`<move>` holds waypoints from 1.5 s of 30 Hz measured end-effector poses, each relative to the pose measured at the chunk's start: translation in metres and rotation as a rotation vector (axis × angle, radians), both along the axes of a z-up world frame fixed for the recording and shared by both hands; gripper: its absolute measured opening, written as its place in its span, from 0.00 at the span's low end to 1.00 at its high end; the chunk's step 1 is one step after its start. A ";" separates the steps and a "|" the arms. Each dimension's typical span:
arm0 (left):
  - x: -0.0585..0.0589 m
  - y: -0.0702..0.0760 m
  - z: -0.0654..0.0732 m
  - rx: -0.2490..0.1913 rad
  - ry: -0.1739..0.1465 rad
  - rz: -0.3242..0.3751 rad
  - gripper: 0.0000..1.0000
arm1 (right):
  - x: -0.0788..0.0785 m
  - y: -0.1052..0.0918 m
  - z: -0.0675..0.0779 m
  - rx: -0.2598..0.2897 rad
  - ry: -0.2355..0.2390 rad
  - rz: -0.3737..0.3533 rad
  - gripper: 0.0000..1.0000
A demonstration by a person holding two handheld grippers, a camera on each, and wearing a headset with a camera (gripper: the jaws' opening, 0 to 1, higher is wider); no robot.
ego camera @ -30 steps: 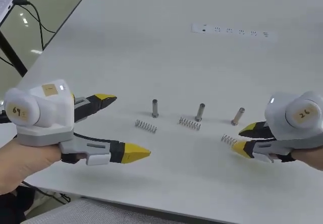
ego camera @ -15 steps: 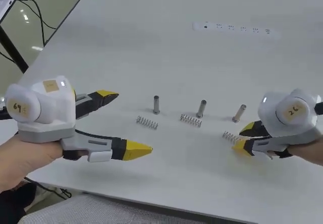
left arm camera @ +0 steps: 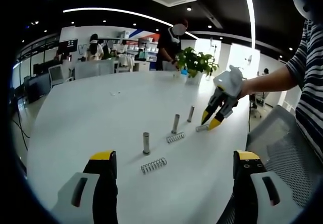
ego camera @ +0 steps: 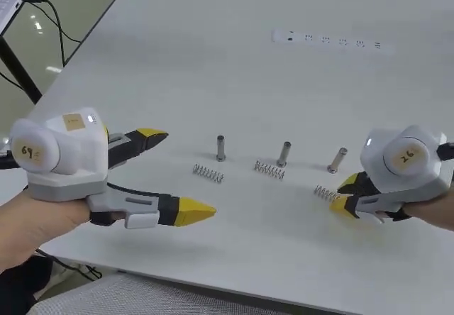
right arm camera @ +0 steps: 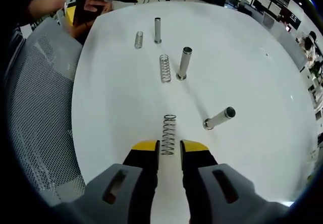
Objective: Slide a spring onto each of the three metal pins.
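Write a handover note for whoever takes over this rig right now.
Left gripper: wide open, empty, held left of the row.
Right gripper: narrowly open, jaw tips either side of the near end of the right spring, not clamped.
The left pin, middle pin and right pin stand in a row on the table. The left spring and middle spring lie before their pins.
Done: no spring is on a pin.
Left: all three, probably the right spring first.

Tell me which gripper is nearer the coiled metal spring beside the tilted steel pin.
Right. The right gripper has its jaws flanking the spring; the left gripper hovers beyond the other two springs.
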State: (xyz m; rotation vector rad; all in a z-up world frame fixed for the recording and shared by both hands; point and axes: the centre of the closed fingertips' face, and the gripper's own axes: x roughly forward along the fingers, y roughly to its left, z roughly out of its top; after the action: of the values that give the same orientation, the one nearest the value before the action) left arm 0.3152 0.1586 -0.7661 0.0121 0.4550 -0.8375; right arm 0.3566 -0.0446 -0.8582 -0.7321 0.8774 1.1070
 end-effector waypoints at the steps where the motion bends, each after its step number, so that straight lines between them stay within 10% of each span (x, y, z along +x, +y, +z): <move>1: 0.000 0.000 0.000 0.003 0.000 -0.004 0.95 | 0.000 0.000 0.000 0.000 0.003 -0.001 0.18; 21: -0.002 -0.003 0.000 0.002 0.003 -0.011 0.95 | 0.000 0.004 -0.002 0.000 0.002 0.064 0.13; 45: -0.009 -0.025 0.003 -0.007 0.008 -0.144 0.91 | -0.022 0.039 0.048 0.040 -0.110 0.289 0.13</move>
State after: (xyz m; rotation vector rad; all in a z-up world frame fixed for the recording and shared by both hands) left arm 0.3061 0.1335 -0.7635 0.0353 0.4630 -0.9805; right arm 0.3348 -0.0059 -0.8100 -0.8973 0.6673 1.3223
